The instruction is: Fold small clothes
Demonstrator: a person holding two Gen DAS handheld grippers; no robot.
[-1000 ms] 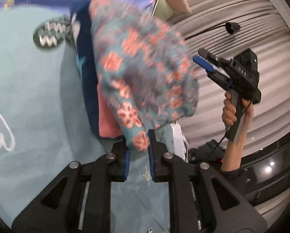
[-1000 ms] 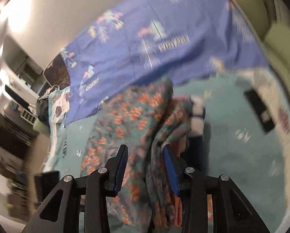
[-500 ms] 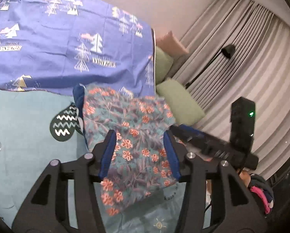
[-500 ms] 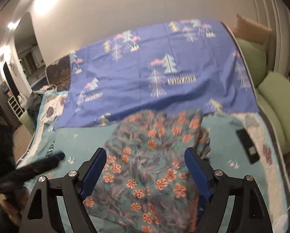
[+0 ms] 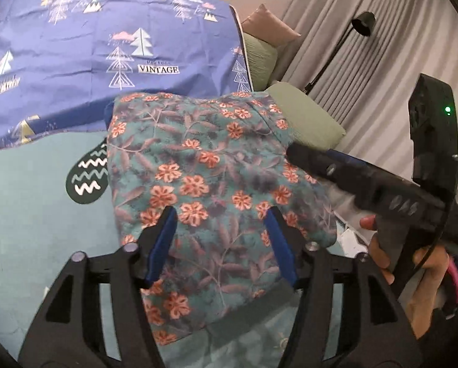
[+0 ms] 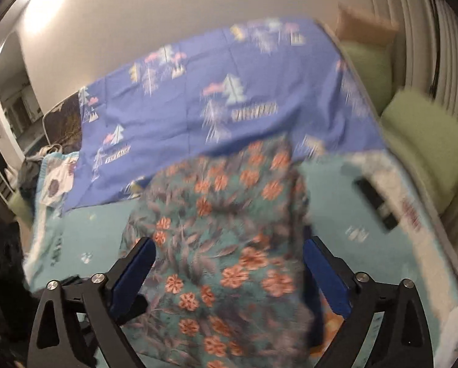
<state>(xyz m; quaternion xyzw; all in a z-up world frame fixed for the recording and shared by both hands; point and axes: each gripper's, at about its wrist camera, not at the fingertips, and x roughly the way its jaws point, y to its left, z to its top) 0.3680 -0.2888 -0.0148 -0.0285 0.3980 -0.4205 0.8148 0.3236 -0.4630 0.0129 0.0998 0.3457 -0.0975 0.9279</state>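
A folded teal garment with orange flowers (image 5: 204,165) lies flat on the teal bed sheet (image 5: 29,214); the right wrist view also shows this garment (image 6: 225,245). It rests on other folded clothes, of which a dark blue edge (image 6: 309,279) shows. My left gripper (image 5: 219,214) hovers over the garment's near end, its jaws opening, the cloth below them and not pinched. My right gripper (image 6: 229,242) is over the same garment, its jaws opening very wide and gripping nothing. In the left wrist view the right gripper (image 5: 314,158) reaches in from the right, held by a hand (image 5: 412,257).
A blue-purple duvet (image 5: 75,46) printed with trees covers the far half of the bed. Green pillows (image 5: 305,119) and a floor lamp (image 5: 363,24) stand against grey curtains on the right. A black flat object (image 6: 376,202) lies on the sheet at the right.
The left gripper was shut on the lifted floral garment and has let it go. The garment now lies flat on the pile. Both grippers' jaws have widened and both have drawn back.
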